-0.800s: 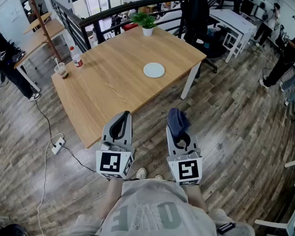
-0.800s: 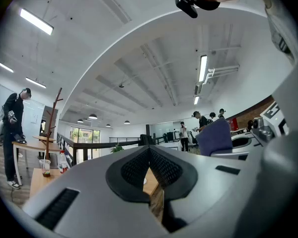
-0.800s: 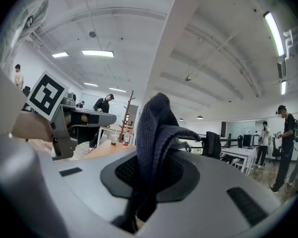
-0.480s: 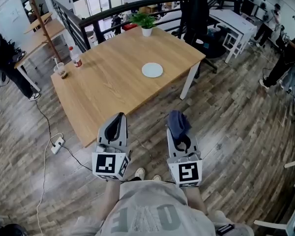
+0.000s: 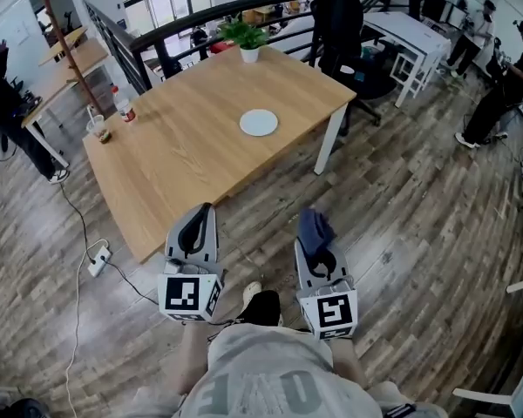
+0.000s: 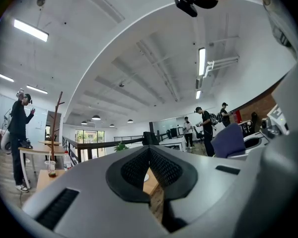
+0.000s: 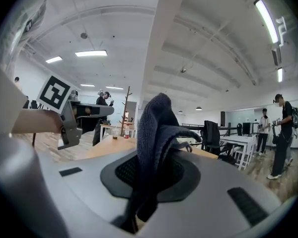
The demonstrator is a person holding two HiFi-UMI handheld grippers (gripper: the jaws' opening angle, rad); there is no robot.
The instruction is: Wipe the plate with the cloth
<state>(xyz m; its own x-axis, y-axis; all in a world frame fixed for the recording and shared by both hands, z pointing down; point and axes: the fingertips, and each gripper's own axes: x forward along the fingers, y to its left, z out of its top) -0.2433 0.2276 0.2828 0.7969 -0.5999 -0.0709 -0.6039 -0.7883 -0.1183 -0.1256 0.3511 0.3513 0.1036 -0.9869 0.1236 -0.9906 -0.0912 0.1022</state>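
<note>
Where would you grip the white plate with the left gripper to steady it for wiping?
By its rim, probably on the left-hand edge, coming in low from the left. The plate lies flat on the table, so only the rim offers a pinch, and that side leaves its face free for the cloth. The left gripper, shut and empty, must open first.

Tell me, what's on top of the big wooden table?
A white plate, a potted plant, a bottle and a cup sit there. The tabletop hides whatever lies on the floor right underneath it.
</note>
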